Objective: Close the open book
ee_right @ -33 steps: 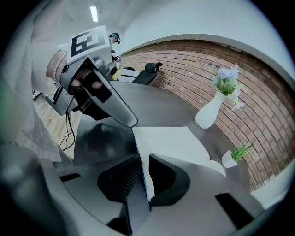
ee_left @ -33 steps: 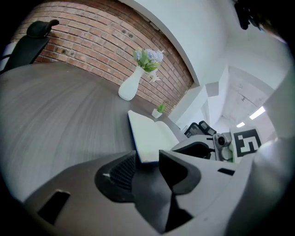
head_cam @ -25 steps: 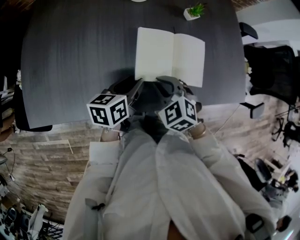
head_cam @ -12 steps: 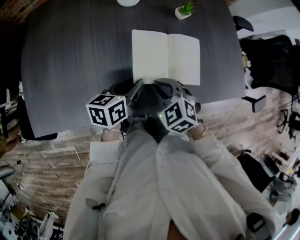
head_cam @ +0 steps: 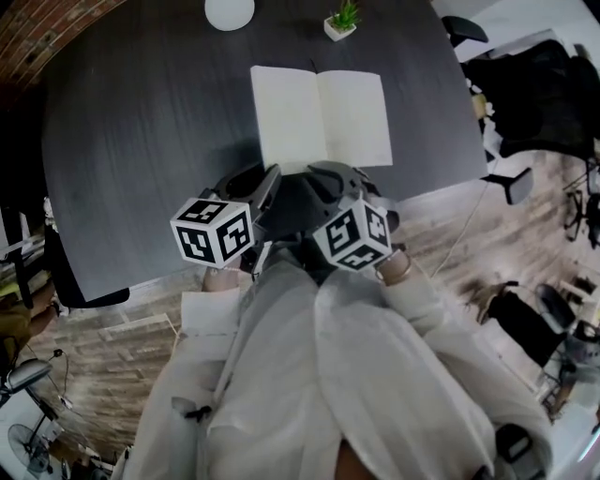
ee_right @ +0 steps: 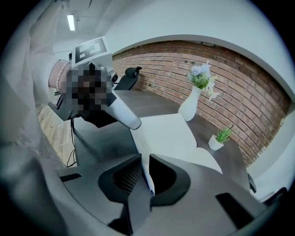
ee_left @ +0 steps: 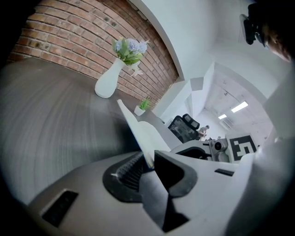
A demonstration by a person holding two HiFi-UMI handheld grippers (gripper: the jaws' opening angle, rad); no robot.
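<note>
Fingers (ee_left: 171, 171) on the left gripper (ee_left: 148, 159): together, pinching the near edge of the book (head_cam: 321, 117). A thin pale sheet runs out from between the ribbed pads. The right gripper (ee_right: 144, 173) has its 2 jaws closed on the same near edge, with a thin white strip between them.

Change over the last 1 s: in the head view the whole scene has slid left and down, and the vase (head_cam: 230, 11) is now fully in frame. The book keeps its place beside the plant (head_cam: 339, 21), so we read this as head motion, not book motion. Both grippers have stayed on the near edge. The pages are still spread flat, so we judge the closing fold not yet started, with the grip set.

Materials:
- Fingers: dark matte plastic with ridged inner pads.
- Book: blank cream pages, 2 rectangles with a shallow dip at the spine. The sheet is thin and we expect it to flex.
- Table (head_cam: 141, 141): dark grey with fine wood grain and a rounded outline. The book lies near its front middle.
- Vase: smooth, white, bulbous.
- Plant: small, in a white square pot.
- Marker cubes (head_cam: 214, 232): white with black squares.
- Brick wall (ee_right: 239, 78): rough red courses.
</note>
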